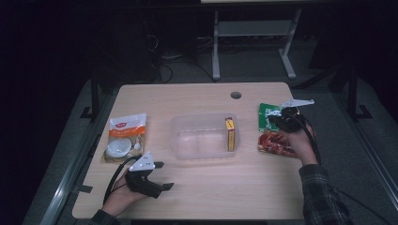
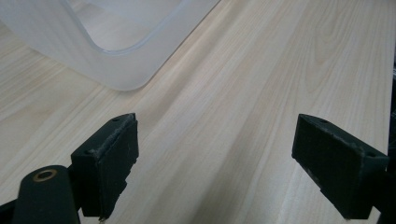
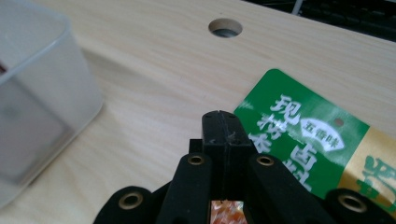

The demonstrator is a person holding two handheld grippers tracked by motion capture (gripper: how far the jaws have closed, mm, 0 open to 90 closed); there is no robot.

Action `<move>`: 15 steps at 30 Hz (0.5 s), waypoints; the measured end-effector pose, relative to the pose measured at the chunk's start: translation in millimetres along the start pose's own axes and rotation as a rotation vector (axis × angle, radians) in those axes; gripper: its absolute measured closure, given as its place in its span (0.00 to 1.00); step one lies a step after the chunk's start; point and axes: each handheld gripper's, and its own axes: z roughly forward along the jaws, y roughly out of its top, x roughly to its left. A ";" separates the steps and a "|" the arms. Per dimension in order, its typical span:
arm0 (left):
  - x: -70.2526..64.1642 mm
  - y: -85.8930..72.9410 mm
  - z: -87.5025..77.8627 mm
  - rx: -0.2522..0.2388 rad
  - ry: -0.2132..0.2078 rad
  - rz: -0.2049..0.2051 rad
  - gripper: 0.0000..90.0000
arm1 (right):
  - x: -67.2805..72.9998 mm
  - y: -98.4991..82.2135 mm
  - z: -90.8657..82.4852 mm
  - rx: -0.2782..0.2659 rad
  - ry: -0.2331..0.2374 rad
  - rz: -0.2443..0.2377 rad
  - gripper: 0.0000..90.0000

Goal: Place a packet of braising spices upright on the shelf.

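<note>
The green-and-red snack packet (image 1: 272, 130) lay at the right end of the table (image 1: 202, 197), its long axis running away from the person, green header at the far end and red meat picture nearer.

At the left, a white-and-orange packet (image 1: 126, 136) showing a bowl lay flat, its print too small to read. Just this side of it the left gripper (image 1: 165, 176) hovered low with its jaws spread wide and nothing between them, pointing toward the clear plastic tub (image 1: 204, 137) at the centre, where a slim yellow-and-red box (image 1: 229, 133) stood on edge by the right wall.

The right gripper (image 3: 219, 122), far the nearer, hung right over the snack packet (image 3: 303, 140), jaws pressed together with nothing caught at their tips. Its header bore large white Chinese characters and a white badge reading 五香味. The tub lay to its left.
</note>
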 end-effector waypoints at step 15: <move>2.3 -0.7 -1.5 -0.027 0.001 -0.027 0.16 | -51.8 11.2 32.0 -0.021 -0.128 0.078 1.00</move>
